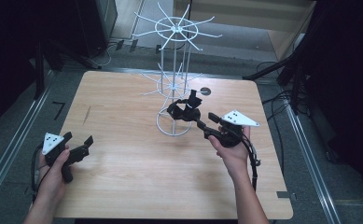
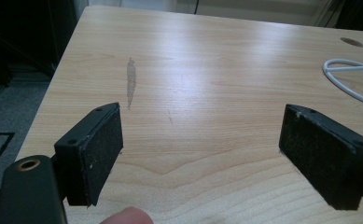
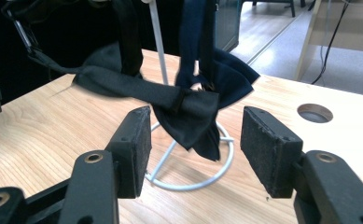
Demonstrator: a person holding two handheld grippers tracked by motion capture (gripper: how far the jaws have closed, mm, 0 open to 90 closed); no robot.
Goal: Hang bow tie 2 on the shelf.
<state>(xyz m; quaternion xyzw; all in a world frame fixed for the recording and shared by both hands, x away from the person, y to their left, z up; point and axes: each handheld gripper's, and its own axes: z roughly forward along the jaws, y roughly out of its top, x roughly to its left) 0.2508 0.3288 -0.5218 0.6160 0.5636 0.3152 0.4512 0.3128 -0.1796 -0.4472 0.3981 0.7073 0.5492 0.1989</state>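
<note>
A white wire display stand [image 1: 175,70] rises from the far middle of the light wooden table [image 1: 137,168], with two tiers of radiating hooks and a ring base resting on the tabletop. Dark bow ties [image 1: 184,109] hang from its lower tier, just above the base ring. In the right gripper view they show as a black bow tie [image 3: 188,109] with its strap running off to the left, and a dark navy one [image 3: 226,74] close behind it, both draped beside the stand's white upright [image 3: 158,42]; the base ring [image 3: 202,179] lies on the wood beneath them.

The right gripper [image 1: 206,122], held in the person's right hand [image 1: 233,149], points toward the stand from the right. Its jaws are spread wide, one to each side of the black bow tie, which hangs just beyond their tips; whether either pad touches the cloth cannot be told.

The left gripper [image 1: 80,138], in the left hand [image 1: 53,170], sits at the near left of the table, well apart from the stand. Its jaws gape wide with nothing between them, bare wood showing past the pads [image 2: 100,151]. A dark round hole [image 1: 205,91] marks the table right of the stand.
</note>
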